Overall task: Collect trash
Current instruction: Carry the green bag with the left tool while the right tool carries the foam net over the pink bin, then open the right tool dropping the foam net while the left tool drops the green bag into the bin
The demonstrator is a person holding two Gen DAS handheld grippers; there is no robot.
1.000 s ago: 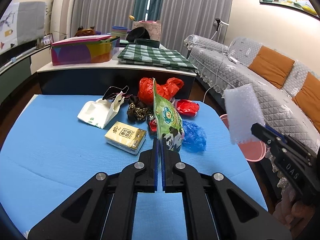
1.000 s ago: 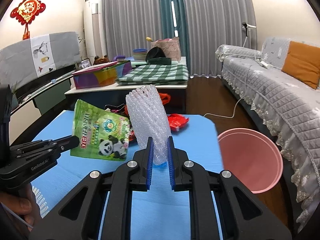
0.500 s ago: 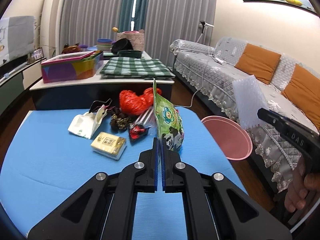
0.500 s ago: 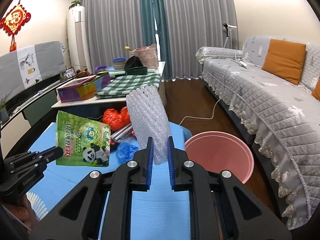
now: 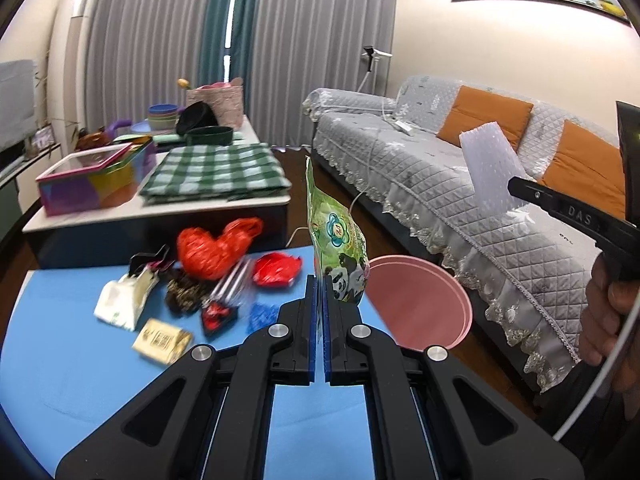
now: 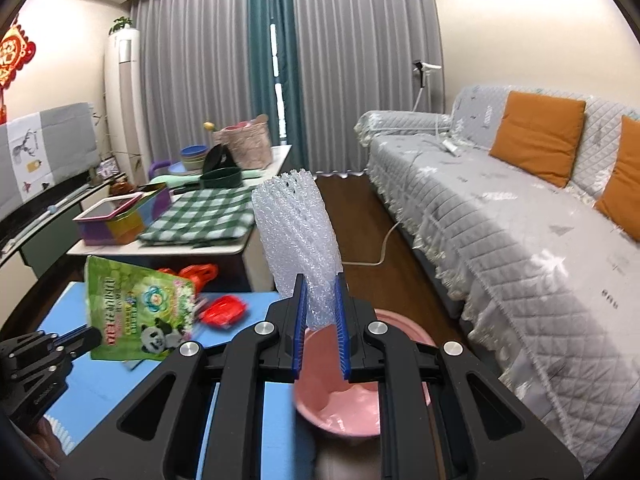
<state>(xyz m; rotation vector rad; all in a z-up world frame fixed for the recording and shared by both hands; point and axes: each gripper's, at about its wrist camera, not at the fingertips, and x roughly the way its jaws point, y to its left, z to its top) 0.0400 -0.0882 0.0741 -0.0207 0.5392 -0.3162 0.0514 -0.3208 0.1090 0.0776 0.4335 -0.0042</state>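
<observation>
My left gripper (image 5: 320, 285) is shut on a green snack bag with a panda print (image 5: 335, 240), held upright above the blue table (image 5: 60, 364). The same green bag (image 6: 136, 312) hangs at the left of the right wrist view. My right gripper (image 6: 321, 292) is shut on a white bubble-wrap piece (image 6: 298, 232), which stands up between the pads over the pink bin (image 6: 340, 408). From the left wrist view the bubble wrap (image 5: 492, 172) shows at the right, above and beyond the pink bin (image 5: 416, 308).
Loose trash lies on the table: a red plastic bag (image 5: 212, 252), a red wrapper (image 5: 276, 270), a white carton (image 5: 124, 300), a yellow tissue pack (image 5: 162, 340), a blue scrap (image 5: 262, 314). A grey sofa (image 5: 460, 208) runs along the right. A low cabinet (image 5: 160, 216) stands behind the table.
Both grippers have risen and swung right with their loads. The pink bin has come from the right side to just below the right gripper's fingers. The table trash has slid left in both views.
</observation>
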